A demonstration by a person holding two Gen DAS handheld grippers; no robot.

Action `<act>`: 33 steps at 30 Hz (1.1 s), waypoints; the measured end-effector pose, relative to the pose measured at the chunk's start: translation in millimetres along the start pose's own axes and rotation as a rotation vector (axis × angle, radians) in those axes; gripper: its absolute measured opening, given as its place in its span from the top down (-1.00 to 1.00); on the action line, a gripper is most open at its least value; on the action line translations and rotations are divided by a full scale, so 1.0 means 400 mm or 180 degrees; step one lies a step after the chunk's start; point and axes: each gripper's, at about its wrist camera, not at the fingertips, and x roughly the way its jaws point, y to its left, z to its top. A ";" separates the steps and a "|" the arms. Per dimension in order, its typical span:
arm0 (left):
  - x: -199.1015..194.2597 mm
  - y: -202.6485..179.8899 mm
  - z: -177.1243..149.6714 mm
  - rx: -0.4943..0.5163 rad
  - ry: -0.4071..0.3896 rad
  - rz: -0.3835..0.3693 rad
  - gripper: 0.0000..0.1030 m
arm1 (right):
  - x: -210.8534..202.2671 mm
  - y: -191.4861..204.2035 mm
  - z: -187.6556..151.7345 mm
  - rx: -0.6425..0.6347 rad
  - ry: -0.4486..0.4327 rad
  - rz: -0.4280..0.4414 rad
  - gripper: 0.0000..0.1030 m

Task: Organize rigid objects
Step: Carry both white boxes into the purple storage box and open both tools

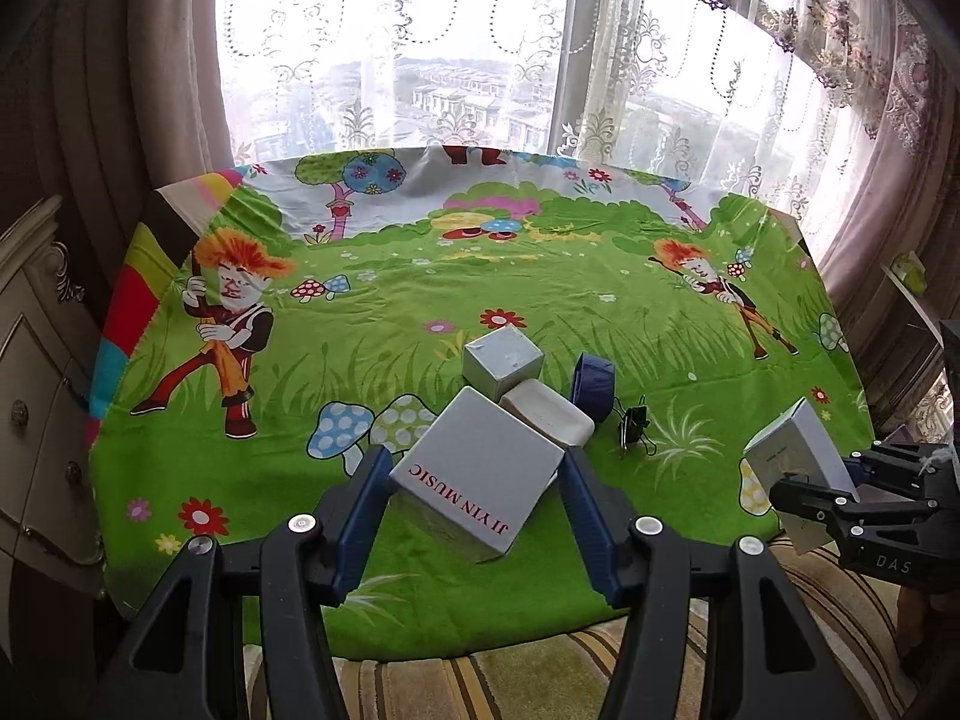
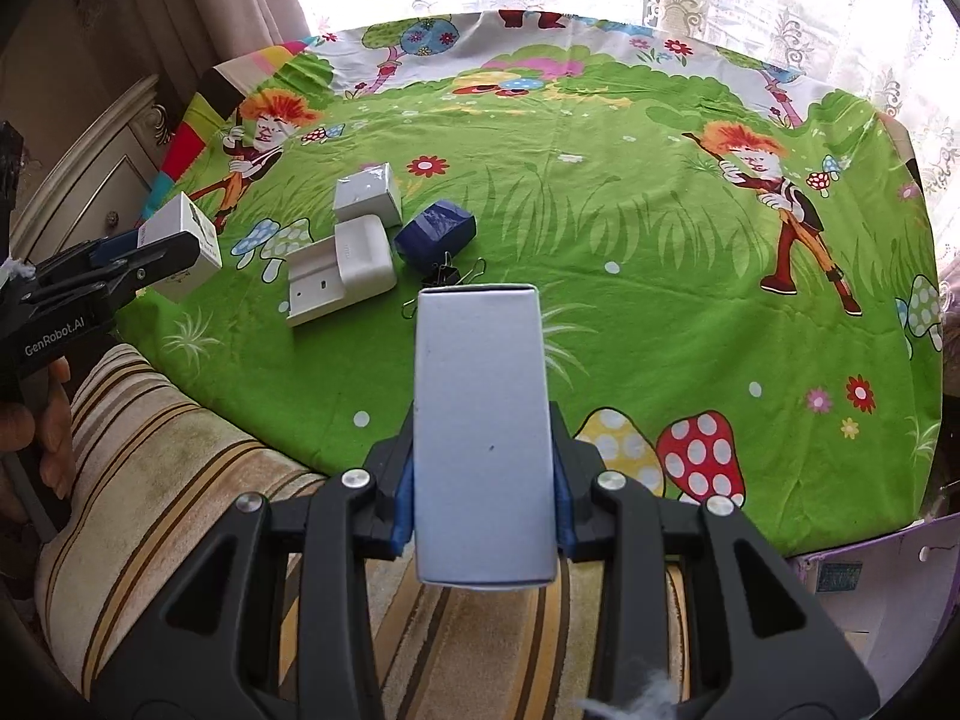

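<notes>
Left wrist view: left gripper [image 1: 474, 468] fingers clamp a square white box [image 1: 477, 471] printed "JI YIN MUSIC" in red, held above the green cartoon-print surface [image 1: 420, 300]. Right gripper [image 2: 483, 480] fingers pinch a tall plain white carton [image 2: 483, 432], upright, also lifted clear of the surface.

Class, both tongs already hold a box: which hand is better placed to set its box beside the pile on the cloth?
Probably left: its tongs hold the white JI YIN MUSIC box right by the pile; the right tongs and tall white box hang further back.
</notes>
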 end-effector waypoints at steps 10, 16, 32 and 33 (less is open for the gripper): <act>-0.221 -0.162 -0.073 0.0027 -0.0301 -0.0648 -0.13 | -0.253 0.054 -0.128 0.0130 -0.0492 -0.0126 0.23; -0.195 -0.251 -0.085 0.0217 -0.0132 -0.0921 -0.12 | -0.290 0.020 -0.159 0.0242 -0.0572 -0.0209 0.23; -0.159 -0.336 -0.117 0.0103 0.0274 -0.1413 -0.13 | -0.363 -0.053 -0.243 0.0385 -0.0716 -0.0354 0.23; -0.158 -0.344 -0.118 0.0112 0.0290 -0.1443 -0.13 | -0.367 -0.058 -0.247 0.0398 -0.0719 -0.0377 0.23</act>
